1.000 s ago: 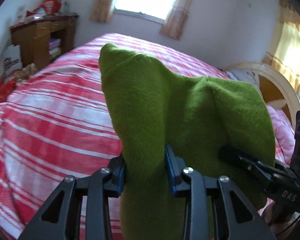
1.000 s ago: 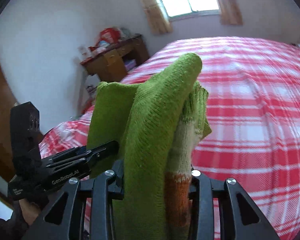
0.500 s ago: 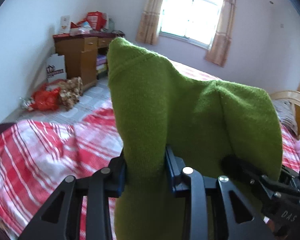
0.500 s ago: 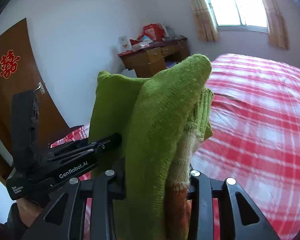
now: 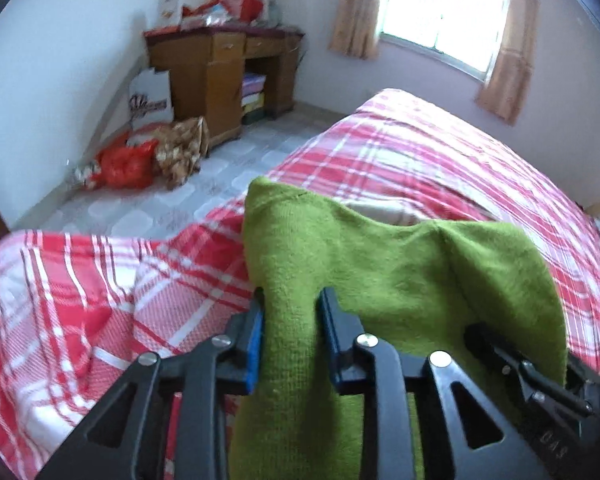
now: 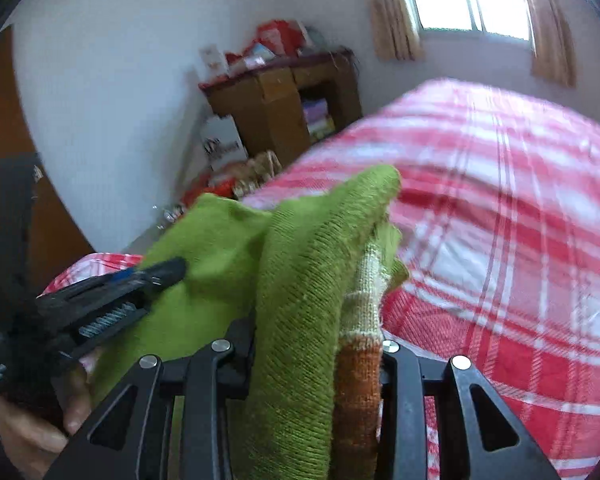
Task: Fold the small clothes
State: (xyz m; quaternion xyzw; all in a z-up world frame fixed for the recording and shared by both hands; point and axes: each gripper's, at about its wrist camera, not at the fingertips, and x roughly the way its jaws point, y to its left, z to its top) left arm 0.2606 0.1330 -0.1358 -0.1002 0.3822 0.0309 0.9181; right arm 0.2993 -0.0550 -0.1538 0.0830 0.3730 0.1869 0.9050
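Note:
A green knitted garment point(image 5: 400, 272) with cream and orange stripes point(image 6: 360, 360) hangs stretched between my two grippers above the red and white checked bed point(image 5: 440, 160). My left gripper point(image 5: 291, 320) is shut on one bunched edge of it. My right gripper point(image 6: 316, 344) is shut on the other edge, where the cream and orange bands show. Each gripper shows in the other's view: the right one point(image 5: 520, 364) at the garment's right side, the left one point(image 6: 132, 284) at its left side. The cloth hides the fingertips.
A wooden desk point(image 5: 220, 64) piled with items stands against the far wall by the curtained window point(image 5: 444, 12). Bags and a red sack point(image 5: 128, 164) lie on the tiled floor left of the bed. A brown door point(image 6: 4, 128) is at the left.
Both grippers have swung left and then tipped down with the garment held between them. The views went from bed to desk and wall, and the bed is back under the garment.

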